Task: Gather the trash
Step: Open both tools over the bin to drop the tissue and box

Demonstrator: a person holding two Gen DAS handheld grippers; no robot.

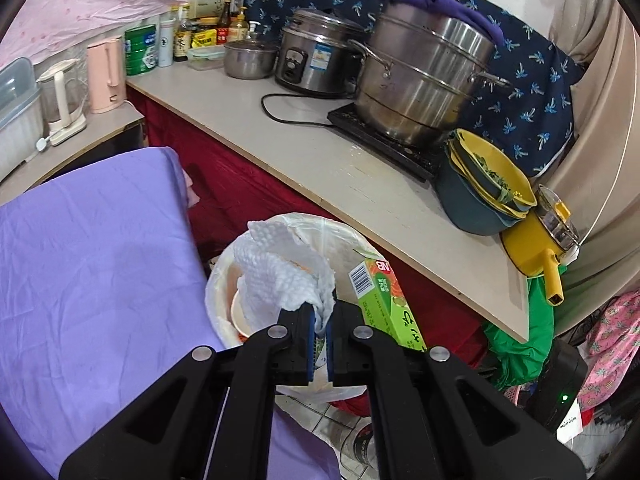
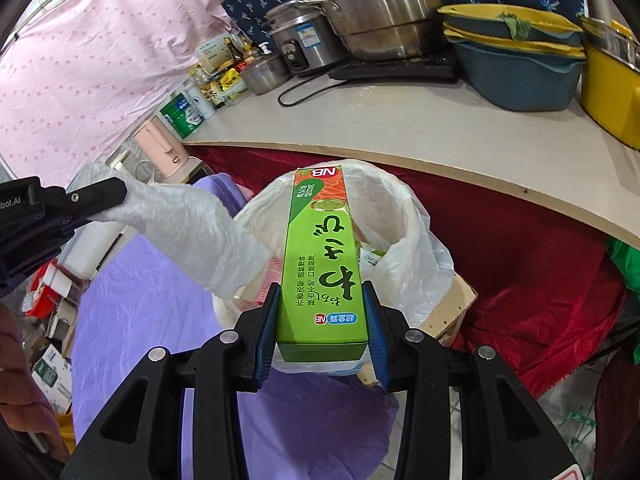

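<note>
My left gripper [image 1: 319, 320] is shut on a crumpled white paper towel [image 1: 280, 268], held above the bag-lined trash bin [image 1: 218, 280]. The towel also shows in the right wrist view [image 2: 192, 232], hanging from the left gripper's fingers [image 2: 96, 196]. My right gripper [image 2: 322, 316] is shut on a long green carton [image 2: 322, 264], held over the bin's white bag [image 2: 416, 248]. The carton also shows in the left wrist view [image 1: 384, 304], just right of the towel. A paper cup [image 1: 240, 316] lies inside the bin.
A beige counter [image 1: 312, 152] runs behind the bin with a large steel steamer pot [image 1: 424, 76], rice cooker [image 1: 312, 56], stacked blue and yellow bowls [image 1: 484, 188] and a yellow pot [image 1: 536, 248]. A purple cloth-covered surface [image 1: 92, 264] lies left. Red cloth [image 2: 520, 272] hangs below the counter.
</note>
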